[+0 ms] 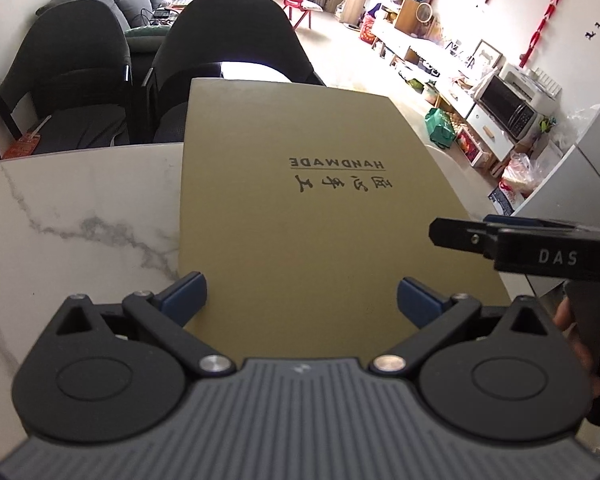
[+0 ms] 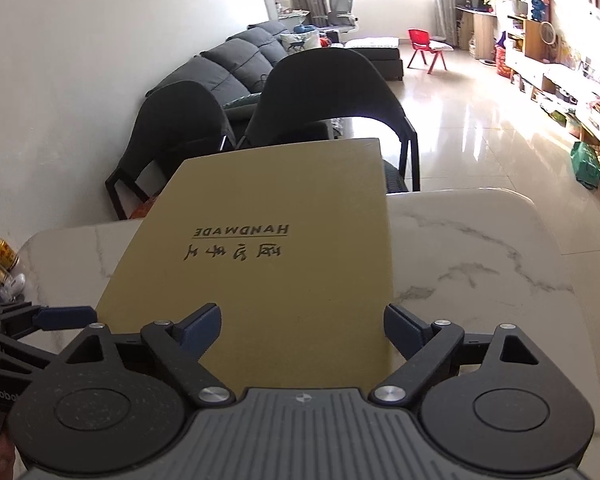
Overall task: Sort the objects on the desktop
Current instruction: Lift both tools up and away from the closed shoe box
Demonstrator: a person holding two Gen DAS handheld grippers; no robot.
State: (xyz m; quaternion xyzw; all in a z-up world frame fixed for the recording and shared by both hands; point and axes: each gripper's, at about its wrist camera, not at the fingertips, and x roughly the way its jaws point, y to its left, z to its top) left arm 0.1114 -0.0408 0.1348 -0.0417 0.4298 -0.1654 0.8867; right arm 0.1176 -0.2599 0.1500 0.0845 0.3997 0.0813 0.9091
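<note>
Two open-jawed grippers, left gripper (image 1: 302, 298), right gripper (image 2: 302, 328), over tan box (image 1: 300, 216), marble table (image 1: 60, 220).

From my right gripper (image 2: 302, 330) I see its jaws spread wide, pads clear of the tan HANDMADE box (image 2: 268, 264) below. The box lies on the marble counter (image 2: 480, 256), overhanging its far edge. Gold cans (image 2: 0, 264) stand far left.

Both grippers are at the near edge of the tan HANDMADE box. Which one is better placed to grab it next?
Probably left. The left gripper stands open with both fingers over the tan box, well inside its edges. The right gripper is open too, but one finger overhangs the box's edge above the marble table.
</note>
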